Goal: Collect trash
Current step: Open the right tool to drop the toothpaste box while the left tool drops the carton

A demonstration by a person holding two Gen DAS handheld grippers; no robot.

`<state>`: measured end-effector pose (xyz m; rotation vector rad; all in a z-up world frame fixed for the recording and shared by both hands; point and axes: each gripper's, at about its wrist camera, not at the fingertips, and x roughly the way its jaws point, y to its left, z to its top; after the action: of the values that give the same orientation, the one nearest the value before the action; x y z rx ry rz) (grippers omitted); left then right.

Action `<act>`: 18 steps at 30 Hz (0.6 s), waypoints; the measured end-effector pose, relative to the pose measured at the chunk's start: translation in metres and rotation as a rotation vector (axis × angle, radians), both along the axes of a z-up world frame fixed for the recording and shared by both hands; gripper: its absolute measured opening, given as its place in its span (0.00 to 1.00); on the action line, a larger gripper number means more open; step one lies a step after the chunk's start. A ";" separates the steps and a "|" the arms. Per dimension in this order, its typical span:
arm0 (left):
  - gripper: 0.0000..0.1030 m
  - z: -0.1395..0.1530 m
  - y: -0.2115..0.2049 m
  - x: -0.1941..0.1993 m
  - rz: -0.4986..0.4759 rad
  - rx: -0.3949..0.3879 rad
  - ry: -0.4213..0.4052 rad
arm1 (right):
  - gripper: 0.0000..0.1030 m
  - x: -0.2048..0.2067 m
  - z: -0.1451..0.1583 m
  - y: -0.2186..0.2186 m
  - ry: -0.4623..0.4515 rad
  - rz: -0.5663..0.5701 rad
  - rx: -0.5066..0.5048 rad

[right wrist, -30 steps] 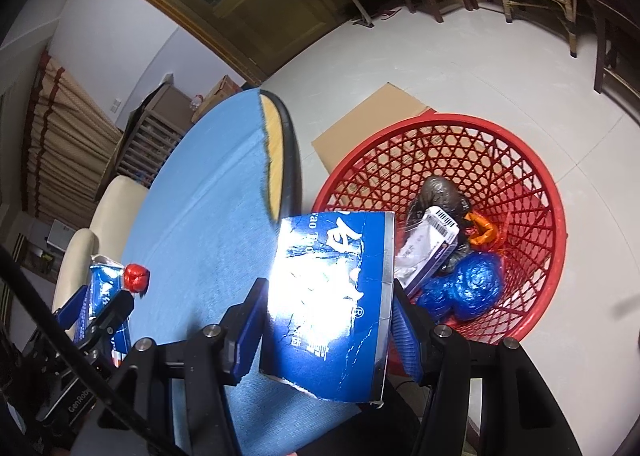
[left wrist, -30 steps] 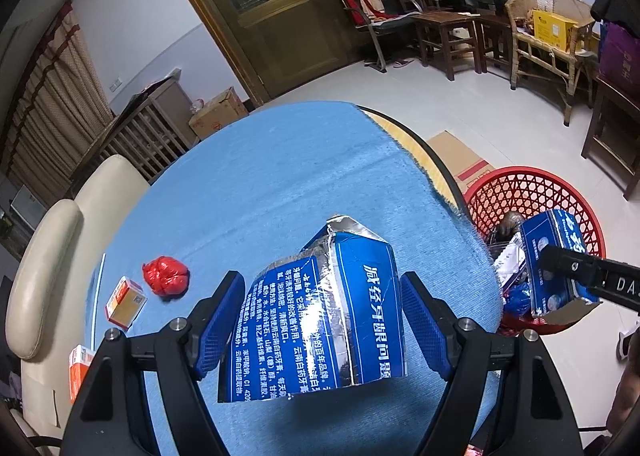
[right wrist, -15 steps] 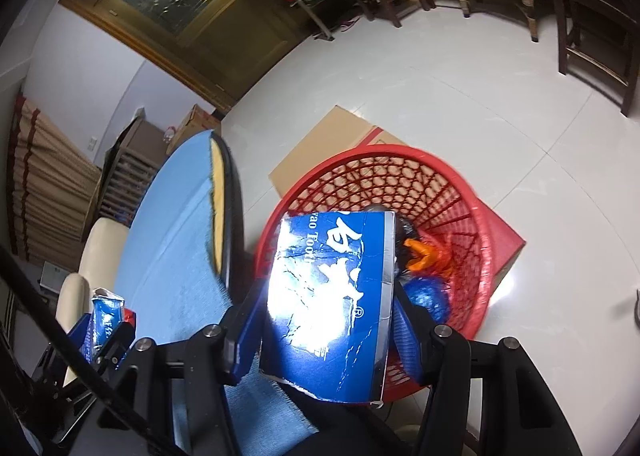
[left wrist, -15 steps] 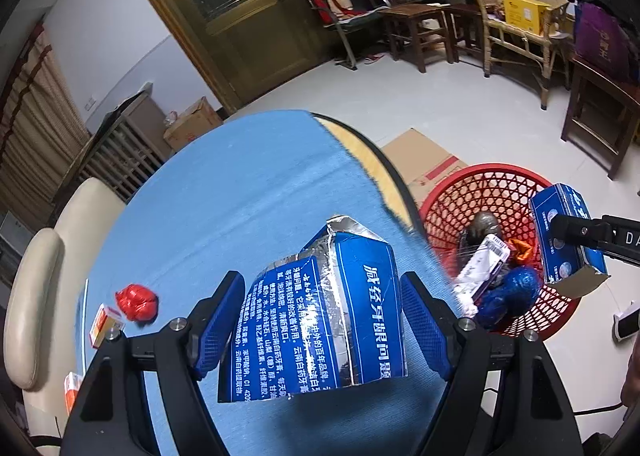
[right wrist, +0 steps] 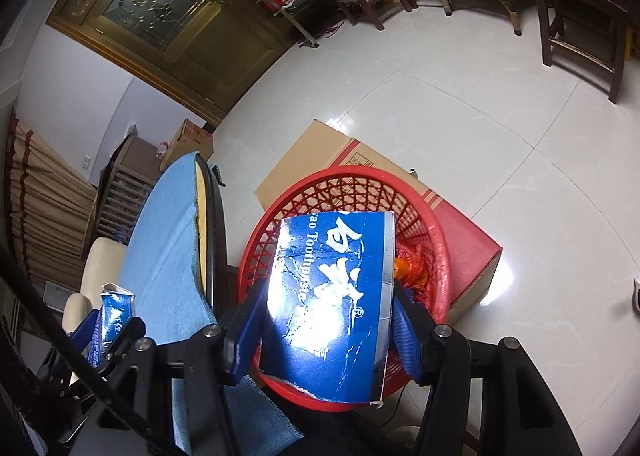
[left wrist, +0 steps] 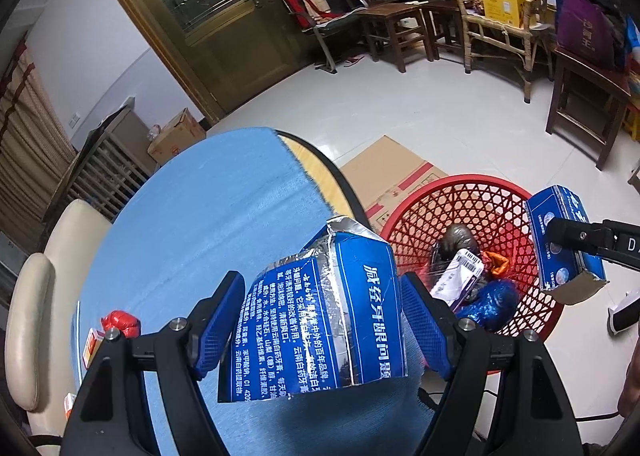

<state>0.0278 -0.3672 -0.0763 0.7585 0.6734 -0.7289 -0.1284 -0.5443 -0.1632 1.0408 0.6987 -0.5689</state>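
My left gripper [left wrist: 322, 326] is shut on a torn blue toothpaste carton [left wrist: 320, 320] and holds it above the blue-covered table's right edge, beside the red mesh basket [left wrist: 452, 191]. My right gripper [right wrist: 328, 320] is shut on a second blue toothpaste box [right wrist: 332, 296], held over the red basket [right wrist: 438, 244]. That box also shows in the left wrist view [left wrist: 560, 240] above the basket's right rim. The basket holds a blue bag [left wrist: 488, 304], a white wrapper and other trash.
A red crumpled wrapper [left wrist: 120, 324] and small orange boxes [left wrist: 91, 348] lie on the blue tablecloth [left wrist: 200, 223] at the left. A cardboard box [left wrist: 392, 171] lies on the floor behind the basket. A cream chair [left wrist: 28, 320] stands left; wooden chairs far right.
Both grippers have moved right toward the basket with their cartons. The right box now hangs over the basket; the left carton has reached the table's edge.
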 end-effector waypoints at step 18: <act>0.78 -0.009 -0.031 -0.018 -0.054 0.015 0.025 | 0.60 -0.019 -0.001 -0.020 -0.012 -0.039 0.041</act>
<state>0.0102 -0.3981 -0.0855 0.7848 0.6839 -0.7845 -0.1470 -0.5639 -0.1644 1.0967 0.6829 -0.5831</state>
